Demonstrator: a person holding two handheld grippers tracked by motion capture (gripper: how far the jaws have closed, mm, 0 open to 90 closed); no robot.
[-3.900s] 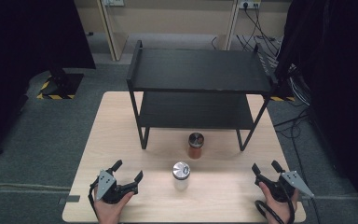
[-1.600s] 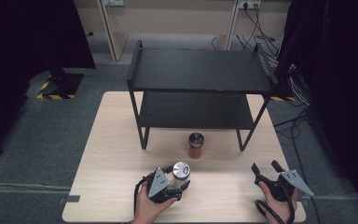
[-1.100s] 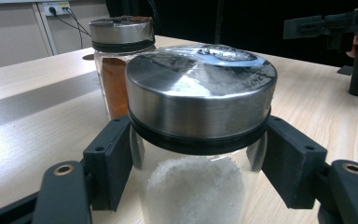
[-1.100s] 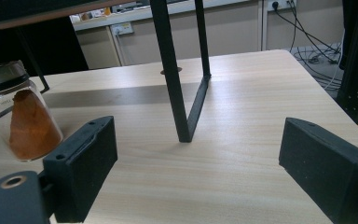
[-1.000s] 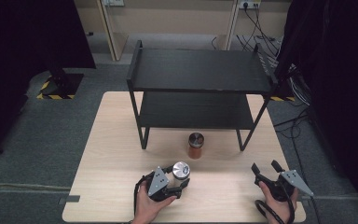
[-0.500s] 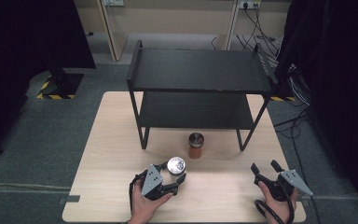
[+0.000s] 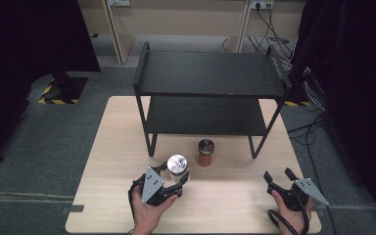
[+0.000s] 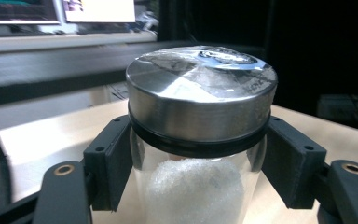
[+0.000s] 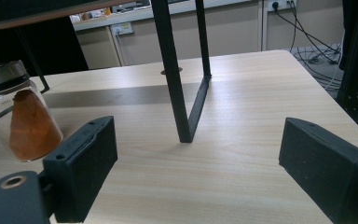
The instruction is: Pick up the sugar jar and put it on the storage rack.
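A glass jar with a silver lid and white powder inside is held off the table by my left gripper, whose black pads press on the glass just below the lid. A second jar with orange-brown powder stands on the table in front of the shelf and appears at the left of the right gripper view. My right gripper rests near the table's front right corner, open, with nothing between its jaws.
A black two-level metal shelf stands at the back of the wooden table; its front right leg rises just ahead of my right gripper. Cables lie on the floor at the right.
My left gripper came in from the front left, closed on the white-powder jar and has lifted it a little, toward the shelf. The right gripper has stayed still.
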